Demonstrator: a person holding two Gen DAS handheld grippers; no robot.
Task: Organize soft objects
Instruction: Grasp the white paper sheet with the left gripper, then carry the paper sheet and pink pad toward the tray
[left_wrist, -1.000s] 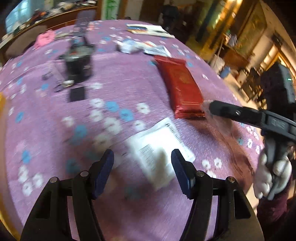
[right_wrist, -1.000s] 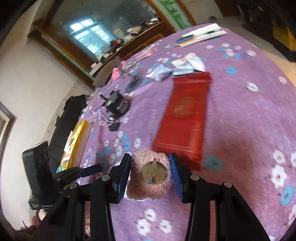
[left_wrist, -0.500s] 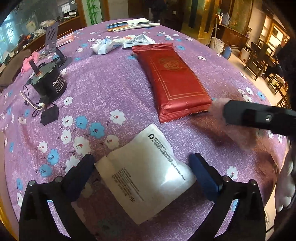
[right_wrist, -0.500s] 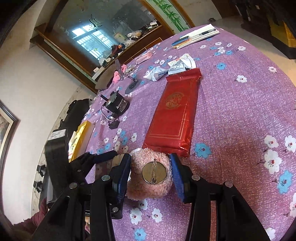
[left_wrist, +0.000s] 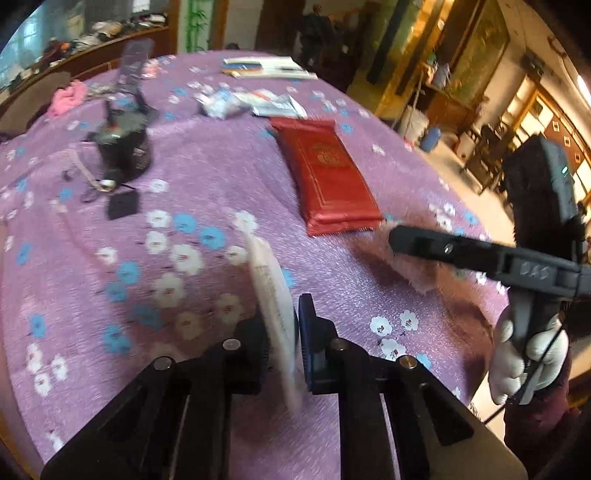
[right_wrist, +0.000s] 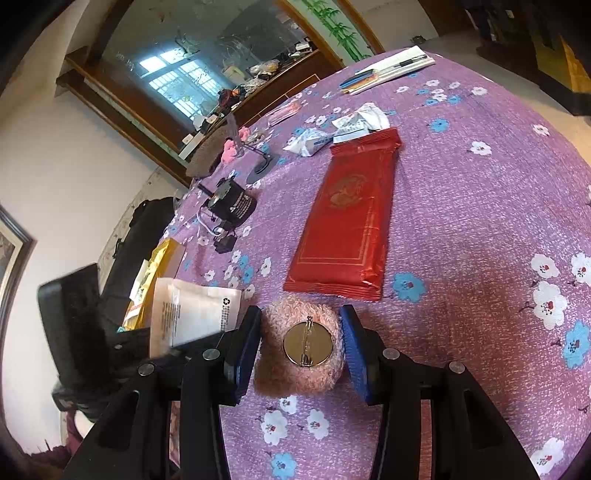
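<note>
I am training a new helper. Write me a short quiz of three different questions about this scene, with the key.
1. True or false: the left gripper holds the white pouch on edge between its pads.
2. What sits between the right gripper's pads? A) the red packet B) a pink fuzzy pad with a metal pin disc C) nothing
3. Fill in: the red packet lies flat on the ______ flowered cloth.

Key: 1 true. 2 B, the pink fuzzy pad. 3 purple.
</note>
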